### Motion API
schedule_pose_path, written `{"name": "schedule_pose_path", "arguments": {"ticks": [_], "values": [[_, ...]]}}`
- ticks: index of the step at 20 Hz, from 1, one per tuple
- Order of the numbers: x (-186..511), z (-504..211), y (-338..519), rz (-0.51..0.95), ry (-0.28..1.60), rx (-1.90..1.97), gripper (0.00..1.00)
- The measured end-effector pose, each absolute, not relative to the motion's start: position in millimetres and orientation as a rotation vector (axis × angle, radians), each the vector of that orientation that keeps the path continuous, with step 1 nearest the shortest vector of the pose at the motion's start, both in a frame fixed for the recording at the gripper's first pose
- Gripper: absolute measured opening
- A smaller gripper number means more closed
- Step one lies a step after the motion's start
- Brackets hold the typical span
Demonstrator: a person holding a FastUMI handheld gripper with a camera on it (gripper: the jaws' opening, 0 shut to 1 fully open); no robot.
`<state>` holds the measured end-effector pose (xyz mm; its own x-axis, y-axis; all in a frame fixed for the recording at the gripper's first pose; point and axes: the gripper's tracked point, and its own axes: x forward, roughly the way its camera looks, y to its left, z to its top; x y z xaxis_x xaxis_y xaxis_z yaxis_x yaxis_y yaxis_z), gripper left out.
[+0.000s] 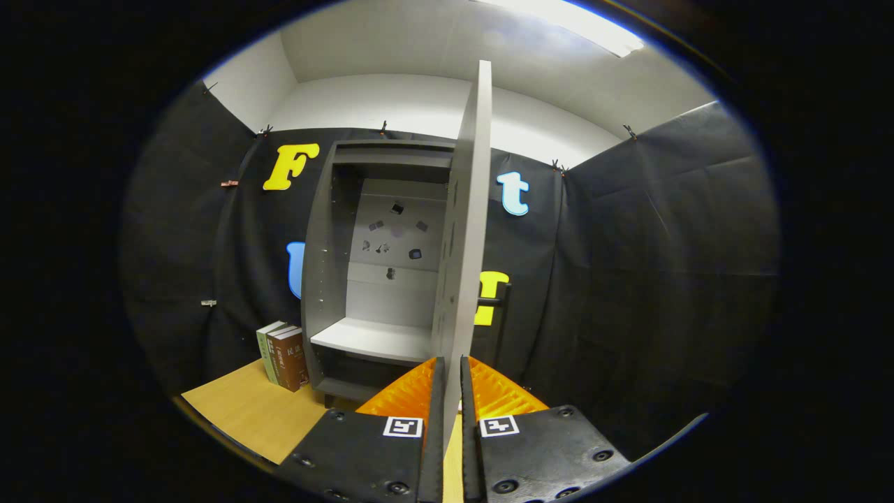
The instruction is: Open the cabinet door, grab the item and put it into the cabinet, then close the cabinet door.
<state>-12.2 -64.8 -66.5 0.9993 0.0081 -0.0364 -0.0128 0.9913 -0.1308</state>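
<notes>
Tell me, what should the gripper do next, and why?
Probably let go of the cabinet door and back away. The gripper has its fingers closed on the door's edge, the door stands wide open, and the books beside the cabinet are not yet picked up.

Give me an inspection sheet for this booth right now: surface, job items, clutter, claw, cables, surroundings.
Surface: wooden tabletop, bare where it shows in front of the books.
Job's things: grey cabinet stands open; cabinet door is swung out edge-on toward the camera; its shelf holds nothing. Books stand upright beside the cabinet's left wall.
Clutter: small dark marks on the cabinet's back panel; too small to identify.
Claw: claw nearly closed, fingers on either side of the door's lower edge; firm pressing contact cannot be confirmed.
Cables: nothing seen.
Surroundings: black cloth walls clipped up, white wall and ceiling light above.
</notes>
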Motion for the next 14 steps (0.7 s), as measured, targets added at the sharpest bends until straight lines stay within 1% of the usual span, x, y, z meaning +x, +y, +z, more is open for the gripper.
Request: {"name": "schedule_pose_path", "arguments": {"ticks": [1,3,5,7,8,10,11,14], "values": [[-10.6,-79.7,-51.6,0.021,0.066,-0.115,0.15],[-8.1,-112.7,-20.4,0.05,0.151,-0.059,0.36],[0.0,-147.3,6.8,0.056,0.222,-0.008,0.34],[13.7,-185.1,26.0,0.039,0.257,-0.002,0.47],[20.9,-210.7,30.2,0.011,0.304,-0.01,0.48],[27.3,-266.3,44.2,-0.006,0.415,-0.001,0.65],[28.1,-283.5,52.5,-0.009,0.448,0.01,0.72],[26.1,-348.6,62.4,-0.031,0.579,0.002,0.71]]}}
